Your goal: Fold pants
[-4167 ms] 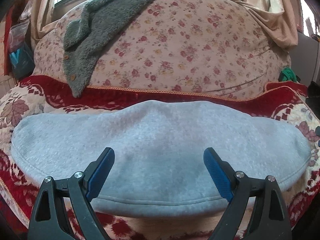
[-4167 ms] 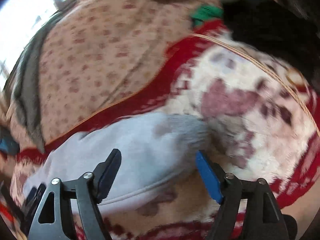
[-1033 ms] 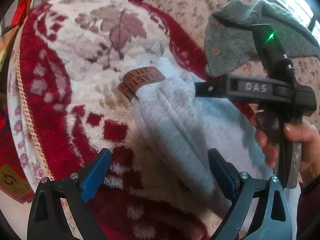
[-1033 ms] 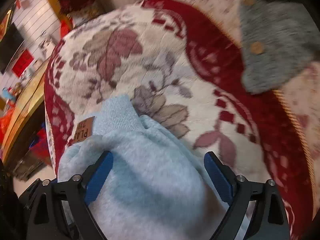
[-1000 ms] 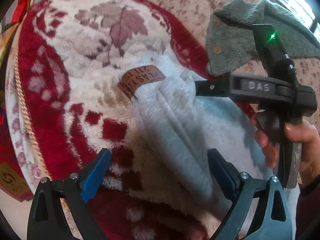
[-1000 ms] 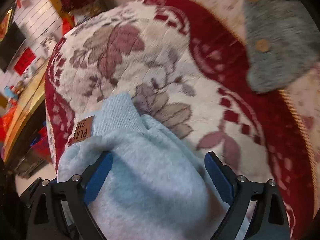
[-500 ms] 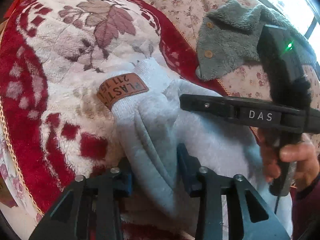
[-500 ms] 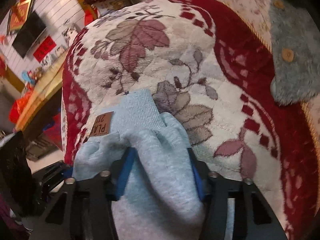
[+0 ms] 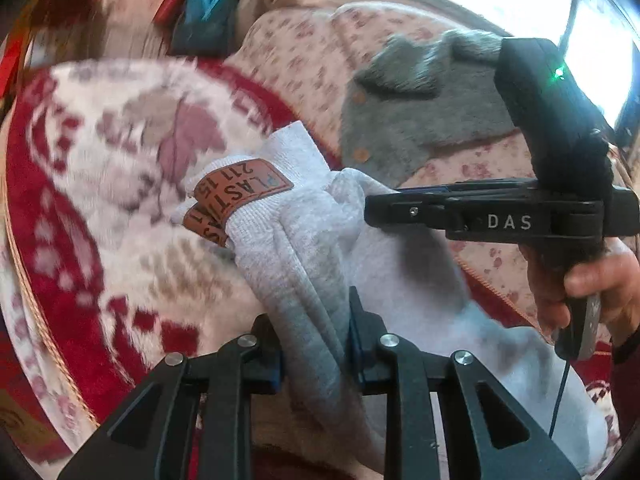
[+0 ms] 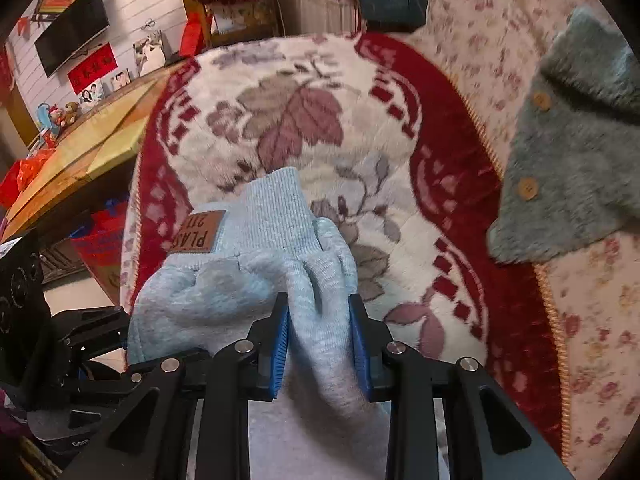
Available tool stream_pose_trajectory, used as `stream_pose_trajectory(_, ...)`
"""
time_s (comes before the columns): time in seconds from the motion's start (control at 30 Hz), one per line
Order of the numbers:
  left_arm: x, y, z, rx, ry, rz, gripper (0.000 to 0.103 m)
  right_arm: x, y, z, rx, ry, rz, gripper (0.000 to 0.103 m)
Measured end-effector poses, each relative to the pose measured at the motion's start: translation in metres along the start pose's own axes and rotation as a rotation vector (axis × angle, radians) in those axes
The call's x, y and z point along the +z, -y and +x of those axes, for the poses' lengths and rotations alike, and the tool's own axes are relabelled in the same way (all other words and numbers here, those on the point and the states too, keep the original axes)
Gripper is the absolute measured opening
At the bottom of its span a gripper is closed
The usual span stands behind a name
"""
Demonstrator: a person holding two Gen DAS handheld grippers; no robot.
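The light grey fleece pants [image 9: 296, 264] lie on a red and cream floral blanket [image 9: 100, 184], their ribbed cuffs with brown leather patches [image 9: 236, 192] raised off it. My left gripper [image 9: 314, 344] is shut on a bunched fold of the pants just behind the cuffs. My right gripper [image 10: 320, 336] is shut on the far side of the same pants [image 10: 248, 280] end; it also shows in the left wrist view [image 9: 384, 202], held by a hand. The left gripper [image 10: 80, 336] shows at the lower left of the right wrist view.
A grey fuzzy buttoned garment [image 10: 568, 168] lies on the floral-print sofa back [image 10: 480, 32] at the right. The blanket [image 10: 304, 96] edge drops off at the left toward a wooden table [image 10: 76, 136] and red bags on the floor.
Both grippers were open over the cuff end a second ago, then closed on the pants. Now the cuffs are lifted off the blanket and both views have shifted.
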State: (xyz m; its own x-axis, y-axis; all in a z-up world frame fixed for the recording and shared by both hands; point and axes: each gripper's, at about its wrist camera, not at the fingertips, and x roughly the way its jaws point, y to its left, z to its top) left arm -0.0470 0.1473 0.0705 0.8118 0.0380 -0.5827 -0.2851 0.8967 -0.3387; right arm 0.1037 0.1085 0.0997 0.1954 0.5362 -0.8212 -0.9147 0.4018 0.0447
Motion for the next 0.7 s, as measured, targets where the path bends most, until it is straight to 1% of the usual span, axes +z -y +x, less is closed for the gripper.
stream_pose_trajectory(0.1, 0.008, 0.022, -0.017, -0.022, 0.042, 0.049, 0.021, -0.001, -0.002, -0.032, -0.027, 0.044, -0.004, 0.029)
stream_pose_trajectory(0.2, 0.007, 0.054, -0.037, -0.054, 0.089, 0.131, 0.02, -0.009, -0.002, -0.07, -0.051, 0.088, 0.004, 0.029)
stream_pose_trajectory(0.23, 0.003, 0.071, -0.044, -0.073, 0.105, 0.175, 0.019, -0.013, -0.001, -0.082, -0.057, 0.1, 0.006, 0.029)
stream_pose_trajectory(0.33, -0.01, 0.108, -0.057, -0.115, 0.128, 0.27, 0.018, -0.037, 0.001, -0.123, -0.087, 0.136, 0.03, 0.029)
stream_pose_trajectory(0.37, -0.019, 0.128, -0.06, -0.141, 0.133, 0.323, 0.018, -0.047, 0.002, -0.135, -0.098, 0.148, 0.043, 0.029)
stream_pose_trajectory(0.43, -0.032, 0.149, -0.062, -0.168, 0.13, 0.377, 0.018, -0.066, 0.005, -0.154, -0.123, 0.165, 0.072, 0.029)
stream_pose_trajectory(0.47, -0.042, 0.163, -0.06, -0.193, 0.114, 0.403, 0.018, -0.079, 0.008, -0.164, -0.133, 0.177, 0.096, 0.027)
stream_pose_trajectory(0.53, -0.052, 0.173, -0.056, -0.218, 0.075, 0.403, 0.018, -0.107, 0.017, -0.181, -0.145, 0.197, 0.164, 0.022)
stream_pose_trajectory(0.57, -0.056, 0.174, -0.054, -0.229, 0.055, 0.386, 0.018, -0.123, 0.023, -0.188, -0.143, 0.205, 0.211, 0.022)
stream_pose_trajectory(0.6, -0.06, 0.172, -0.054, -0.233, 0.045, 0.374, 0.018, -0.132, 0.027, -0.191, -0.136, 0.205, 0.235, 0.022)
stream_pose_trajectory(0.7, -0.061, 0.161, -0.054, -0.201, 0.03, 0.342, 0.018, -0.146, 0.033, -0.193, -0.128, 0.202, 0.281, 0.022)
